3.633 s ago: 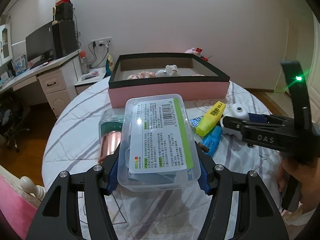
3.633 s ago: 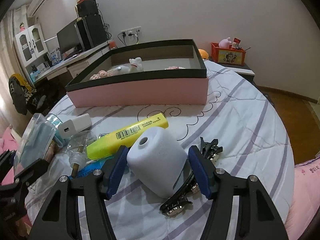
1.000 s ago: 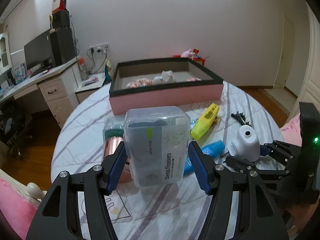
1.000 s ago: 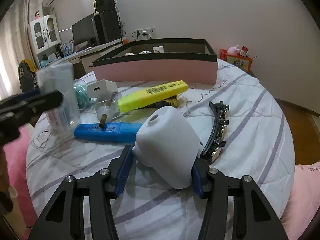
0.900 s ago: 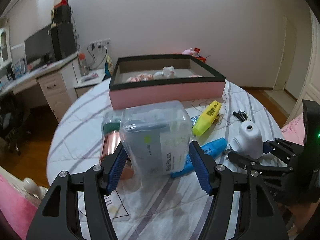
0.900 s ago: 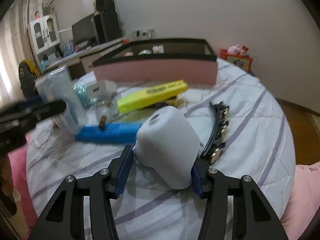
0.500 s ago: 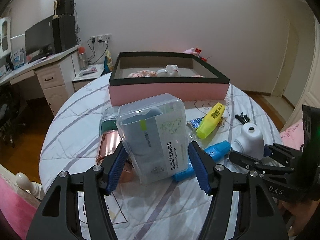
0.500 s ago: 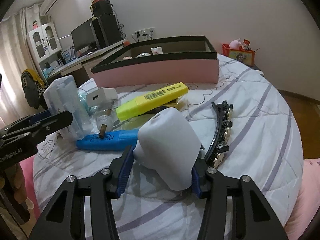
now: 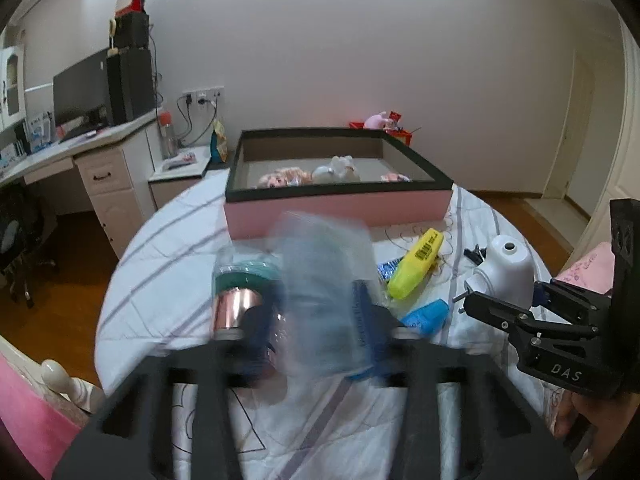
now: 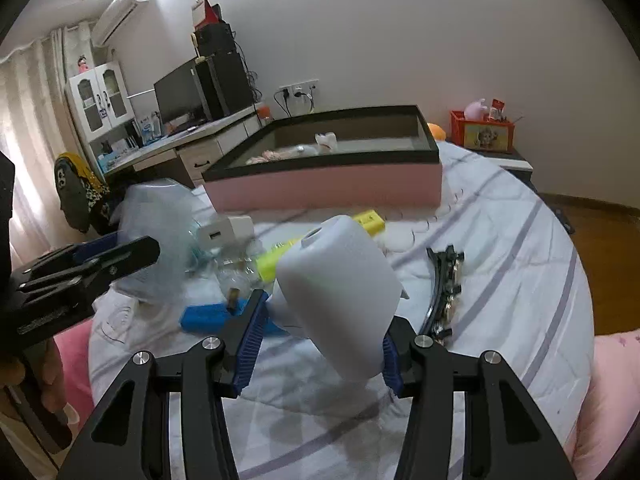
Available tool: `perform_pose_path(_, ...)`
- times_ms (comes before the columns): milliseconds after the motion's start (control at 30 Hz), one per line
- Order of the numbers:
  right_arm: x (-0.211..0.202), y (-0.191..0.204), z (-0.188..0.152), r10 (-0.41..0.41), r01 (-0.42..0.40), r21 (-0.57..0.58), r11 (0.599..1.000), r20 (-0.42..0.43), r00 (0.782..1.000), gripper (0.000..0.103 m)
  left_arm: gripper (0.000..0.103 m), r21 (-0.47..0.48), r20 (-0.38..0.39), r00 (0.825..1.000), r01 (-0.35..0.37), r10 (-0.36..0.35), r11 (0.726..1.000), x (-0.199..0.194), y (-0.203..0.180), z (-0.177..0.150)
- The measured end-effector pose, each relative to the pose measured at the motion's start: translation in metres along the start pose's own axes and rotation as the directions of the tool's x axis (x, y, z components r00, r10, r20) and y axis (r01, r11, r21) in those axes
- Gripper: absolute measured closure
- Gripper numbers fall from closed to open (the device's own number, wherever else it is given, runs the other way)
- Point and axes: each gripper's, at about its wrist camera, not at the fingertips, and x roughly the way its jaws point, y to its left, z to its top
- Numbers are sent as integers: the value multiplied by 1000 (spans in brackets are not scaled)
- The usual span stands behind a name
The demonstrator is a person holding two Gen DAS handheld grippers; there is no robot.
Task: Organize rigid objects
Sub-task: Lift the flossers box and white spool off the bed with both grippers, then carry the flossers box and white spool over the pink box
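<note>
The left claw (image 9: pixel 320 312) has just been closing its jaws on the blurred clear plastic floss box (image 9: pixel 324 280), which sits pinched between its blue pads above the round bench (image 9: pixel 160 248) with the striped white cloth. The right claw (image 10: pixel 320 344) pinches the white plastic cylinder-shaped device (image 10: pixel 340 292), near the pink black-rimmed open box (image 10: pixel 328 188).
</note>
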Motion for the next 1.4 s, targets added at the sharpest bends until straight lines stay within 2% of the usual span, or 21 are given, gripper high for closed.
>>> perform_pose_path(133,3,2,4,0,0,-7,1000,-5,1000,52,66,9,-67,998,-4,5,1000,14,1,-3)
perform_pose_path(233,7,1,1,7,-7,2,1000,-18,1000,52,43,-35,-82,996,39,-42,999,17,5,-12)
perform_pose_path(300,10,0,-3,9,-9,6,1000,-33,999,52,41,-46,-89,994,58,-62,997,19,3,-14)
perform_pose_path(367,13,-1,-5,9,-9,7,1000,-44,999,52,30,-53,-89,994,65,-69,996,19,0,-15)
perform_pose_path(400,14,-1,-6,10,-10,8,1000,-49,999,52,27,-58,-99,992,73,-78,996,20,-1,-16)
perform_pose_path(533,15,-5,-7,11,-10,19,1000,-51,999,52,27,5,-140,989,56,-55,998,29,-13,-24)
perform_pose_path(600,15,-6,-6,10,-9,22,1000,-49,999,51,35,28,-153,988,35,-30,999,33,-16,-27)
perform_pose_path(767,10,-3,-3,9,-8,8,1000,-36,999,51,36,14,-90,995,40,-38,999,22,-13,-19)
perform_pose_path(933,3,-2,9,8,-8,-2,1000,-1,1000,51,36,40,-51,998,32,-29,999,16,-15,1)
perform_pose_path(1200,-1,2,57,2,2,-64,998,58,998,51,36,83,24,999,40,-42,996,20,-15,58)
perform_pose_path(1400,23,-4,108,7,0,-101,995,61,998,51,36,102,7,999,52,-53,993,65,-4,115)
